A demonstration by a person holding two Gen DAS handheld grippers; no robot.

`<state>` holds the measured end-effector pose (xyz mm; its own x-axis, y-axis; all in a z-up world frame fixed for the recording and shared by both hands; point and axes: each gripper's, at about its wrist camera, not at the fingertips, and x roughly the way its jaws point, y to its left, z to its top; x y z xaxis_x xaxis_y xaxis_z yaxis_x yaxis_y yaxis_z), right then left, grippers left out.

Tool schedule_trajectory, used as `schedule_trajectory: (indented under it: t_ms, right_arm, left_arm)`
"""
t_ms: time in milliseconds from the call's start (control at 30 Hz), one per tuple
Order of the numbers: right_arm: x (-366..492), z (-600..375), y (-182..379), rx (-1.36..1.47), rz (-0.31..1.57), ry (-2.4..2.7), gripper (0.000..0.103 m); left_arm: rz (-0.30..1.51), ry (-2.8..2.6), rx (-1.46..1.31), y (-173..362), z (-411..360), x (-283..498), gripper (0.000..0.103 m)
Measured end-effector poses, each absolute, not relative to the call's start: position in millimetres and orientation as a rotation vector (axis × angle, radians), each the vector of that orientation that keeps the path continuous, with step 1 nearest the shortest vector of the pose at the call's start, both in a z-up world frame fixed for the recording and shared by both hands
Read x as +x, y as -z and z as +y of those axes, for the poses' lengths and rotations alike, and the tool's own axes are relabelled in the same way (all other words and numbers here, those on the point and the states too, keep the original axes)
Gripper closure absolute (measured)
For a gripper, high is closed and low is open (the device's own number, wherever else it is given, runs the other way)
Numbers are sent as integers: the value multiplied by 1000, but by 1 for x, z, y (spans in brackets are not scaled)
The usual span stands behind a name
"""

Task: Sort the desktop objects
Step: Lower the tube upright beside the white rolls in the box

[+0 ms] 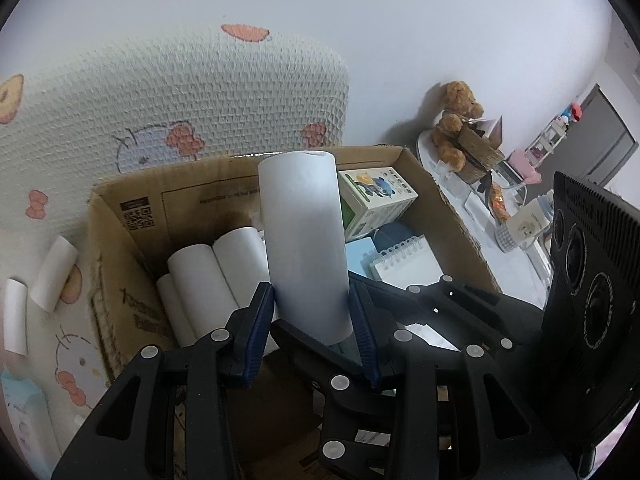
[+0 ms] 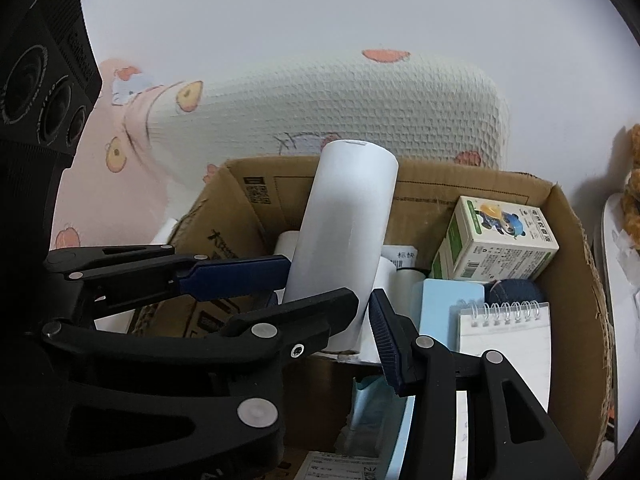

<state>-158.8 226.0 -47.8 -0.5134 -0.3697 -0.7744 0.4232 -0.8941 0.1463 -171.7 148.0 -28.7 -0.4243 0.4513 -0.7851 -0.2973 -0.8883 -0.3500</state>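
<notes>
With several paper rolls (image 1: 200, 276), a small carton (image 1: 376, 200) and a spiral notepad (image 1: 404, 264) already boxed, the left hand-held gripper (image 1: 314, 332) pinches another white roll (image 1: 304, 236) over the cardboard box (image 1: 120, 240), the right hand-held gripper (image 2: 364, 320) spread beside it, while two rolls (image 1: 52, 272) remain outside.

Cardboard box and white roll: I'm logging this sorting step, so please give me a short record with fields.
held item: white roll, upright over the box
left gripper: pads closed on the roll's lower end
right gripper: beside the same roll; grip unclear
container: cardboard box
box contents: other white rolls, green carton, spiral notepad, light blue pad
outside box: teddy bear
</notes>
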Motion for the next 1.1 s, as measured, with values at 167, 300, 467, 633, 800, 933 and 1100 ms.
schedule_trajectory:
  t_ms: [167,300,467,633,800,933,1100]
  right_arm:
    - [-169,232,48,1263,86,2360,59]
    - [-178,239,55,1330,53,2330,59]
    - [-186,233,60,1364,112,2327,59]
    - [-188,230,61,1361,155,2324,59]
    - [-188,230,58,1349,204,2330,59]
    - [-188,235,57,1355,210,2323,59]
    - [-187,243,50,1344,175,2332,69]
  left_arm:
    - [-341,-2231,-1429,38,143,-188,60]
    - [-452,-2158,-1500,53,141,-196,60]
    - [-475,-2148,-1541,63,144,-200,61]
    - [-545,-2117,-1597,72,142,-206,61]
    - [-614,-2088,-1635,77,140,-210,61]
    - [-573,-2126,-1631,73,139,-209,61]
    - [-527,-2178,-1570,61,138,-209,61]
